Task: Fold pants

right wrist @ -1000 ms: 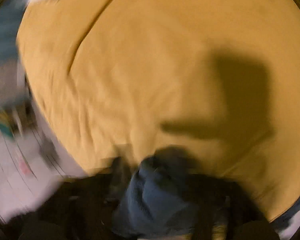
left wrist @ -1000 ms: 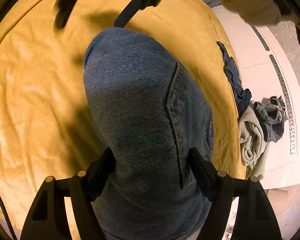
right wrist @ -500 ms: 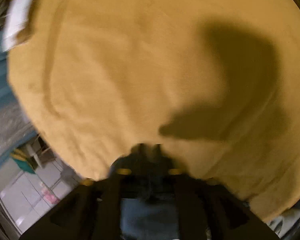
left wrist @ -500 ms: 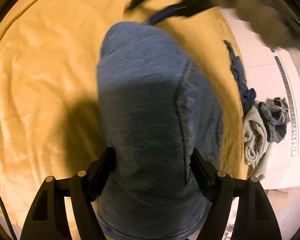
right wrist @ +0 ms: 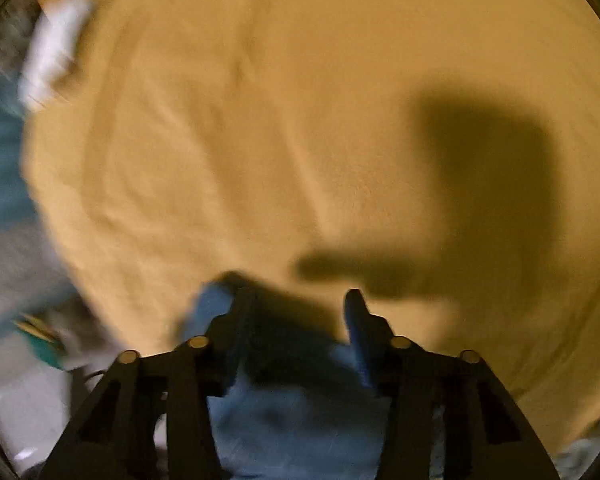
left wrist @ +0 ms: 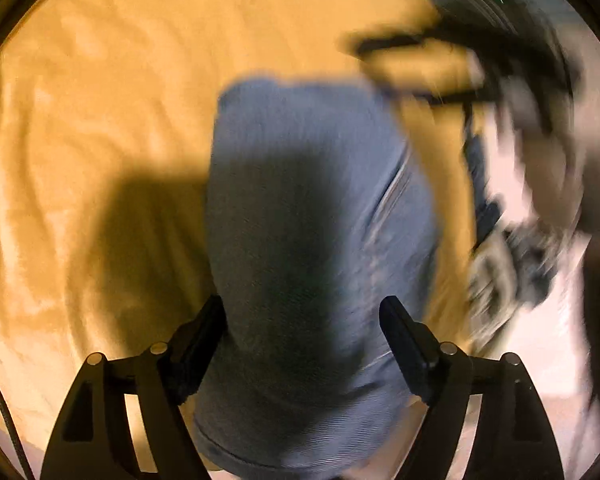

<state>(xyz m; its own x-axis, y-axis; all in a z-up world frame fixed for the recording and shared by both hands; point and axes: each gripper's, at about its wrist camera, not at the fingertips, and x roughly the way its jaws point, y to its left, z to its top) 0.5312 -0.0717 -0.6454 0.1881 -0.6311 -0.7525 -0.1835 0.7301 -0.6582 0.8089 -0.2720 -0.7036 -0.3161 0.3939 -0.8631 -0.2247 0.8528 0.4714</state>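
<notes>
Mustard-yellow cloth (left wrist: 100, 128), soft and faintly rippled, covers the tabletop and fills nearly all of both views, with dark shadows lying across it. My left gripper (left wrist: 302, 320) has its fingers spread wide on either side of the blue denim pants (left wrist: 312, 220), a folded bundle lying on the cloth and reaching forward from me; whether the pads touch the fabric I cannot tell. My right gripper (right wrist: 296, 300) is also open, its fingers apart above an end of the same denim at the cloth's near edge. Past the right side of the cloth sits a pale surface (left wrist: 540, 344) with a blurred heap of other clothes (left wrist: 512, 264).
</notes>
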